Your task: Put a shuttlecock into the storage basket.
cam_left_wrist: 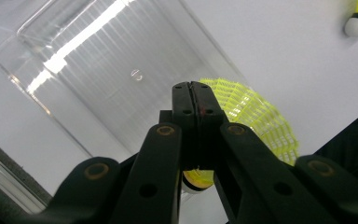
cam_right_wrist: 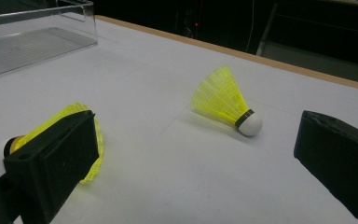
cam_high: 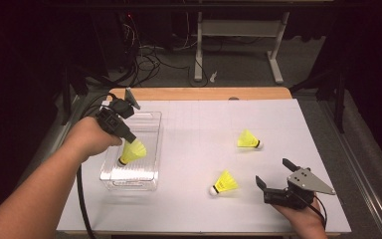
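A white table (cam_high: 189, 209) is seen from above, with a clear bin (cam_high: 151, 119) near its left edge. Over the bin the left gripper (cam_high: 130, 139) is held; in the left gripper view its jaws are pressed together, and the skirt of a yellow shuttlecock (cam_left_wrist: 256, 116) is pinched between them (its white cork points down toward the bin floor). That held shuttlecock (cam_high: 132, 152) is seen inside the bin's outline in the high view; whether it touches the floor cannot be told.

Two more shuttlecocks are lying on the bare table, well apart: one (cam_high: 249, 140) toward the far right, one (cam_high: 224, 183) nearer the front. The right gripper (cam_high: 275, 174) is held low at the front right corner, jaws spread wide with nothing between them. In the right gripper view the far shuttlecock (cam_right_wrist: 226, 100) is framed between its jaws, the near one (cam_right_wrist: 51, 126) partly hidden by the left jaw
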Tool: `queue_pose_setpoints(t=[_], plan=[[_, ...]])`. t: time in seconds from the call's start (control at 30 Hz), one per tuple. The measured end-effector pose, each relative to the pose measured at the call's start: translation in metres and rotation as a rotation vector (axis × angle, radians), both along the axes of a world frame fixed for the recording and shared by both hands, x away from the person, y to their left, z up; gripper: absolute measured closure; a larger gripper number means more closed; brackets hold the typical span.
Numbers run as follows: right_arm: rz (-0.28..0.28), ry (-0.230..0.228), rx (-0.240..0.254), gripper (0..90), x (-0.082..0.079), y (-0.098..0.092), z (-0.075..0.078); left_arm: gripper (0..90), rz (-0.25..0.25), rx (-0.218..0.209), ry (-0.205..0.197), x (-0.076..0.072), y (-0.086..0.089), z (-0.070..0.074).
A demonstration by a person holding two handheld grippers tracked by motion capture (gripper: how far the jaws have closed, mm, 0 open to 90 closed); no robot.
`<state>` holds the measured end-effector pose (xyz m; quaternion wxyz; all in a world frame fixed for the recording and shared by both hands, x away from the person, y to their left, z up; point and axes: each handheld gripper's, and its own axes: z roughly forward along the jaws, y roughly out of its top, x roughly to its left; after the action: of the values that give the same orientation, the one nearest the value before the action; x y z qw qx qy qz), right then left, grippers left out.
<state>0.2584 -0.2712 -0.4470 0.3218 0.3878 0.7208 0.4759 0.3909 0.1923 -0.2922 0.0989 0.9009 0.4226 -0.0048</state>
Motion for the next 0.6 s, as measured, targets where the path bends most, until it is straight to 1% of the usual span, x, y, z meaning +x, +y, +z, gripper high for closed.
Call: queue_pose_setpoints(t=[0.17, 0.27, 0.47, 0.6], plan=[[0.000, 0.001, 0.000, 0.4, 0.000, 0.000, 0.000, 89.7, 0.041, 0.009, 0.001, 0.002, 0.017, -0.002], [0.001, 0.000, 0.002, 0.4, 0.000, 0.000, 0.000, 89.7, 0.058, 0.011, 0.007, 0.003, 0.026, -0.002], [0.002, 0.003, 0.001, 0.4, 0.000, 0.000, -0.001, 89.7, 0.096, 0.016, 0.008, 0.004, 0.041, -0.005], [0.001, 0.004, 0.001, 0.4, 0.000, 0.001, -0.001, 89.7, 0.108, 0.013, 0.008, 0.005, 0.046, -0.005]])
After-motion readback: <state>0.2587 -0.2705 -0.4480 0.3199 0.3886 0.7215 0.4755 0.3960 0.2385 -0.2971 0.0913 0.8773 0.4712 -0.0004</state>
